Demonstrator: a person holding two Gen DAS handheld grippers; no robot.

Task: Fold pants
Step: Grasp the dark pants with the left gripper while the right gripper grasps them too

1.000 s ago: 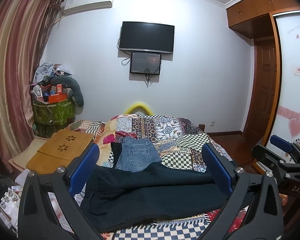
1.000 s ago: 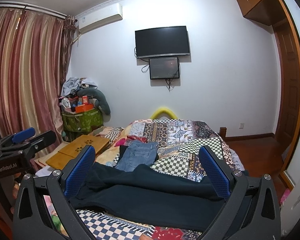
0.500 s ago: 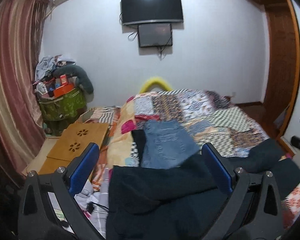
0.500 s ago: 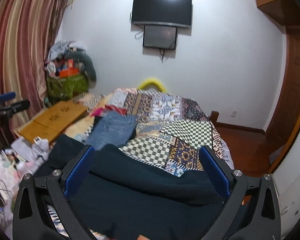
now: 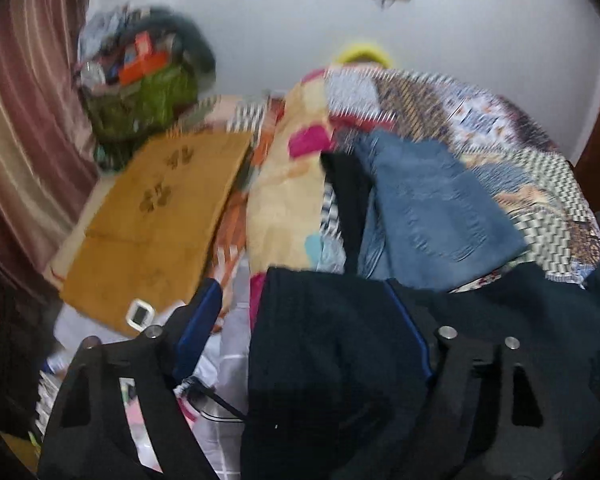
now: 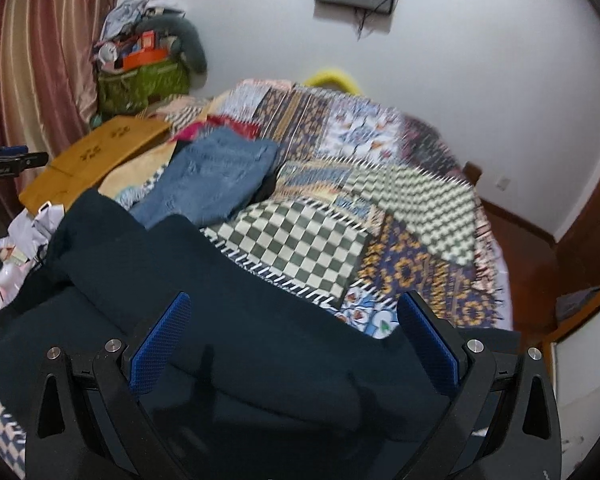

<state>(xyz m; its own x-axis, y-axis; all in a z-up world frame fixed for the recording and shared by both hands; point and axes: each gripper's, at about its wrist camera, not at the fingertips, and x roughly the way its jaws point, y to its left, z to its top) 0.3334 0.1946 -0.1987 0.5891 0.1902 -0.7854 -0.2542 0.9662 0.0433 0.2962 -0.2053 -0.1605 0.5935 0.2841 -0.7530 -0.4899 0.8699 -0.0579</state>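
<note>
a patchwork quilted bed (image 6: pixel 312 248) lies mostly bare beyond my dark navy pants (image 6: pixel 228 320), which stretch crosswise along its near edge before folded blue jeans (image 6: pixel 216 176). my left gripper (image 5: pixel 300 332) is closing around the waist end; the right gripper (image 6: pixel 296 336) gapes above cloth.

You see dark pants (image 6: pixel 228 320) of matt, finely ribbed cloth, folded jeans (image 6: pixel 216 178) of faded rough denim, a patchwork bedspread (image 6: pixel 400 216) of printed cloth, and gripper pads (image 6: pixel 160 344) of blue, dimpled, rubbery plastic
</note>
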